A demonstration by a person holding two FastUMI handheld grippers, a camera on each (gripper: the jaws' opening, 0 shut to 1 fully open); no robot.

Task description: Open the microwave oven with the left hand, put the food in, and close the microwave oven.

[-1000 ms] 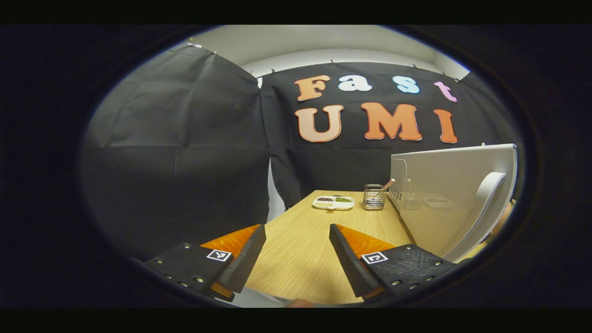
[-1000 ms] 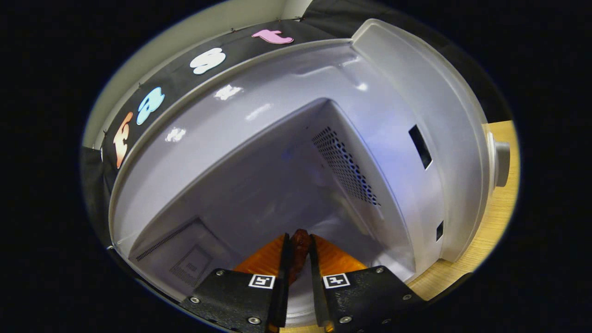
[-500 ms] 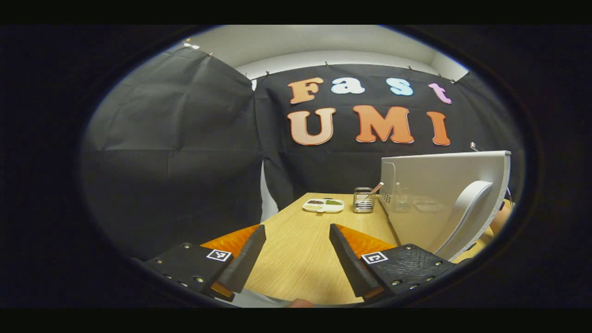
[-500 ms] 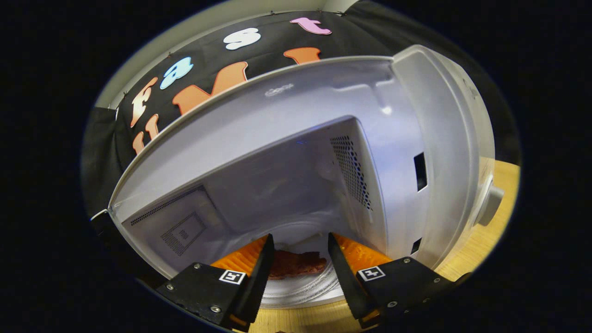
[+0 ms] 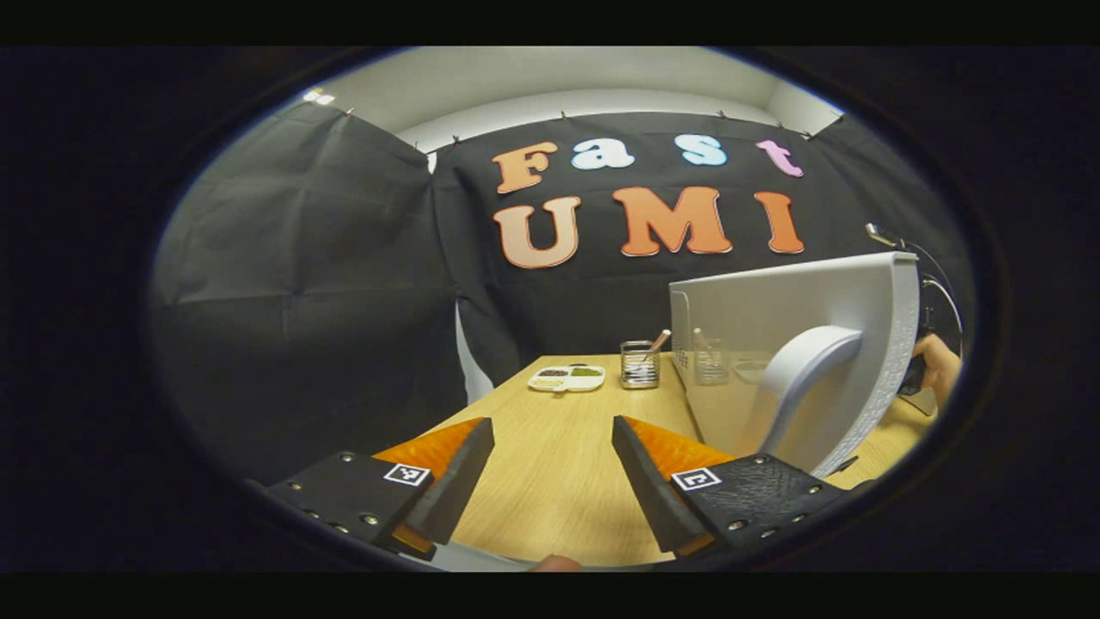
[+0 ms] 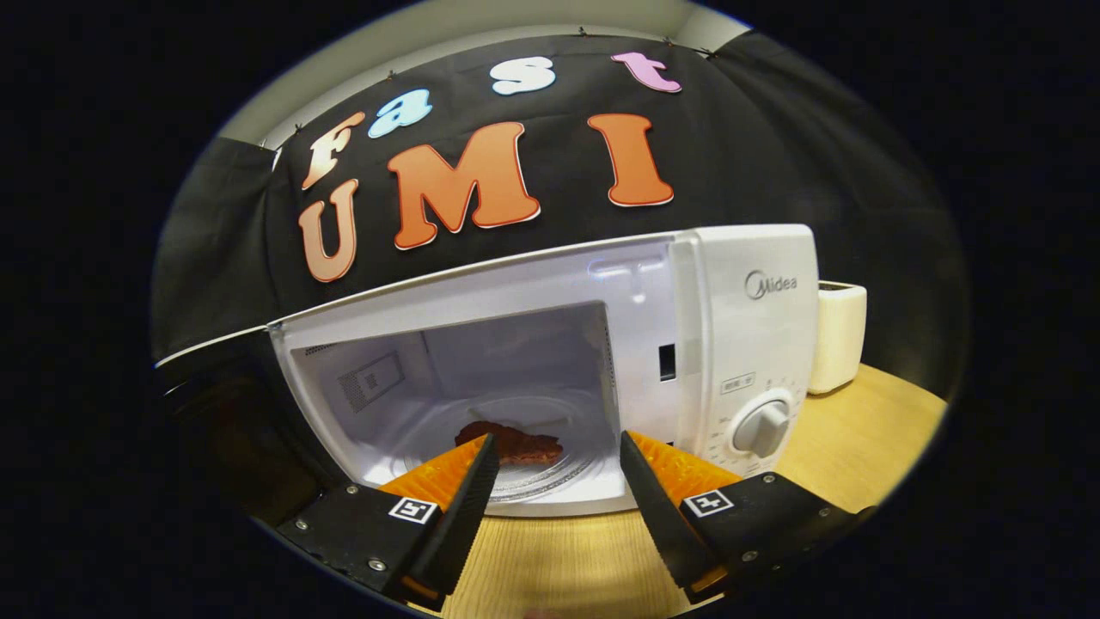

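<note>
Food (image 6: 512,444) partly behind fingers (image 6: 468,507)

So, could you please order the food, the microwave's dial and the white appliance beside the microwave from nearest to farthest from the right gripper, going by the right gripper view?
1. The food, just beyond the open right gripper, on the microwave's turntable.
2. The dial, to the right on the control panel.
3. The white appliance, farther right, behind the microwave's front.

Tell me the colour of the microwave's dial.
The dial is light grey on a white panel, best seen in the right gripper view.
</note>
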